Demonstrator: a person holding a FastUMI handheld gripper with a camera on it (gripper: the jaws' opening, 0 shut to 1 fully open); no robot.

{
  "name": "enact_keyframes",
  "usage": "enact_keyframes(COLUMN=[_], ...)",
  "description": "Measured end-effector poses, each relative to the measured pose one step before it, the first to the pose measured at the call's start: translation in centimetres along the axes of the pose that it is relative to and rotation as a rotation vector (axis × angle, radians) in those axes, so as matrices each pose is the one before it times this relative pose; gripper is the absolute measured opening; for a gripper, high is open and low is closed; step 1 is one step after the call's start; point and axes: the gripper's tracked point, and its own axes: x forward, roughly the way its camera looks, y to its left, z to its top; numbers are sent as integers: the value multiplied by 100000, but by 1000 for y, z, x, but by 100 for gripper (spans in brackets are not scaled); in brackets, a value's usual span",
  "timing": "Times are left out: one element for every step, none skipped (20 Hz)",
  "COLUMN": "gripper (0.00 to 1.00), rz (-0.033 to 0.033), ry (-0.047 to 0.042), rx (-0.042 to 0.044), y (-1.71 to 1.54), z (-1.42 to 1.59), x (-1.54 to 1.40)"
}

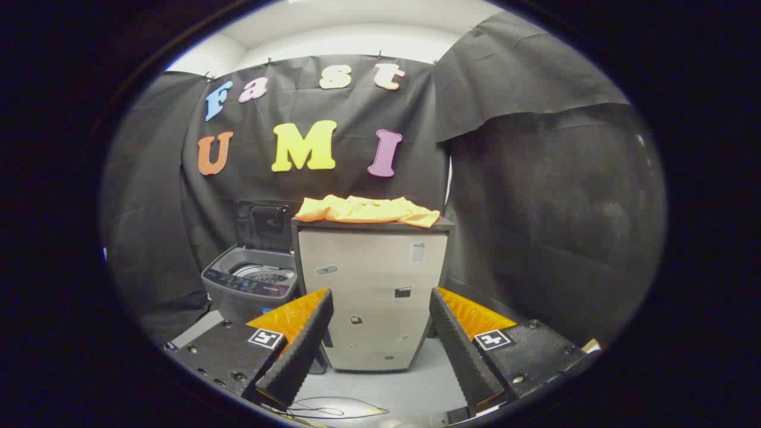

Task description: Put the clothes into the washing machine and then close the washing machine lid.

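An orange garment (368,210) lies crumpled on the dark top of a tall pale cabinet (371,297), well beyond my fingers. To the cabinet's left and lower down stands a grey top-loading washing machine (251,284) with its lid (264,226) raised upright and the metal drum visible inside. My gripper (380,339) is open, its two fingers spread wide with nothing between them, pointing at the cabinet's front from some distance.
Black cloth walls (535,208) close in the booth behind and on both sides. Grey floor (392,386) runs from the fingers to the cabinet's base. A thin cable (333,409) lies on the floor just below the fingers.
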Motion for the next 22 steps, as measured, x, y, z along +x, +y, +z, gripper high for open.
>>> enact_keyframes(gripper=[100, 100, 100, 100, 100, 100, 100, 100, 100, 100, 100, 100, 100, 100, 100, 100, 100, 100, 100, 100, 100, 100], rz=[17, -195, 134, -112, 71, -6, 123, -76, -104, -37, -62, -95, -5, -110, 23, -310, -327, -25, -377, -709, -687, 4], ry=[-123, 210, 205, -15, -146, 3, -123, -120, -48, -72, -254, -98, -192, 169, -112, 68, 80, -416, -248, -122, -377, -682], rx=[254, 63, 26, -210, -213, -93, 23, -20, -58, 137, 112, -87, -135, -30, 155, 271, 466, 907, 538, 74, 429, 1547], y=[64, 5, 67, -36, 27, 5, 51, -20, 23, 18, 17, 3, 23, -12, 19, -57, 27, 145, 640, 174, -73, 81], z=[-10, -9, -41, 91, 9, 0, 54, 25, 1, 70, 53, 88, 14, 18, 48, 124, 300, 760, 1052, 1014, 1058, 1369], x=[45, 17, -38, -33, 14, 6, 8, 0, 12, -37, 12, -23, 57, 1, -37, -1, -22, 199, 1012, 541, 274, 311])
